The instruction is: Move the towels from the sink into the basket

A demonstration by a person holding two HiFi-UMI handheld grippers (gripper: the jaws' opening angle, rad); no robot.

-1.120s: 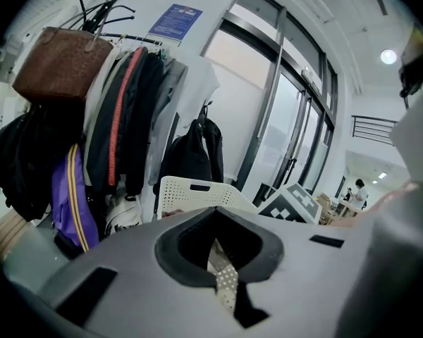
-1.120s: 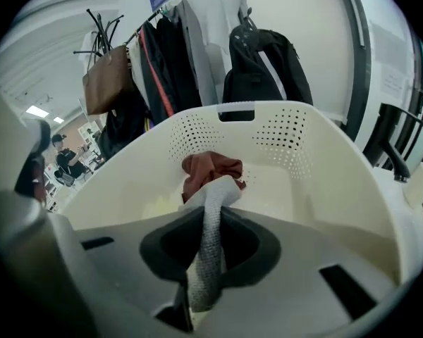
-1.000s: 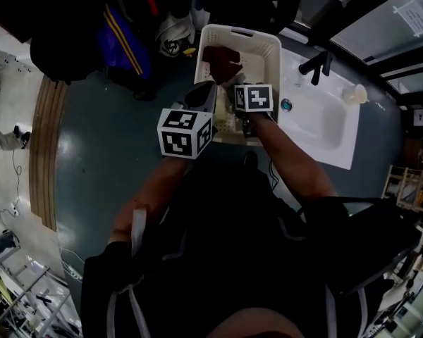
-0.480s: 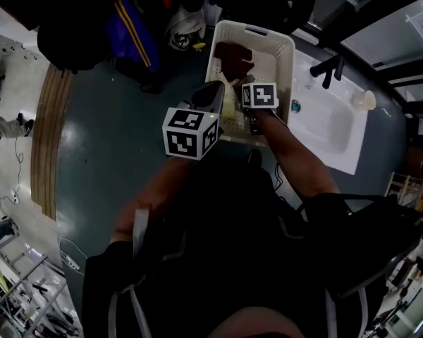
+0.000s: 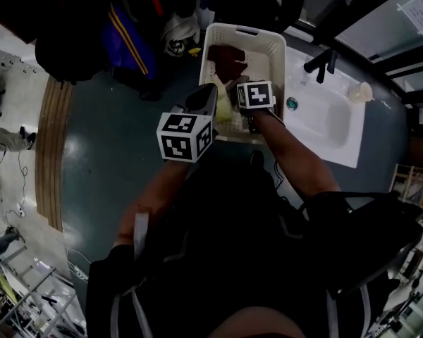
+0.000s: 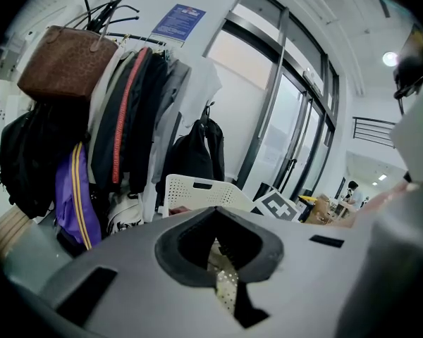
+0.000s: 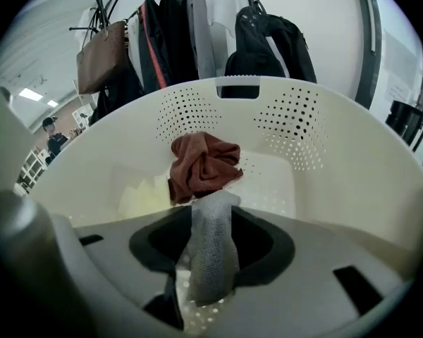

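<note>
The white perforated basket (image 5: 271, 51) stands left of the sink (image 5: 338, 129). A red-brown towel (image 5: 225, 56) lies bunched inside it (image 7: 203, 162). My right gripper (image 7: 211, 213) hangs over the basket (image 7: 338, 174). Its jaws have just been opening, and a grey towel (image 7: 210, 252) stands loose between them with dark gaps on both sides. My left gripper (image 6: 213, 222) is at the basket's near rim, its jaws nearly together on a thin pale yellow towel (image 6: 223, 287). In the head view that towel (image 5: 224, 108) hangs by the left gripper (image 5: 210, 94), beside the right gripper (image 5: 240, 86).
Coats and bags (image 6: 92, 132) hang on a rack behind the basket (image 6: 197, 192). The sink has a black tap (image 5: 317, 63) and a drain (image 5: 291, 103). A dark floor (image 5: 106, 174) spreads to the left, with a wooden strip (image 5: 46, 153) at its edge.
Both grippers have stayed over the basket's near edge. The pale yellow towel, not seen a second ago, now shows between them.
</note>
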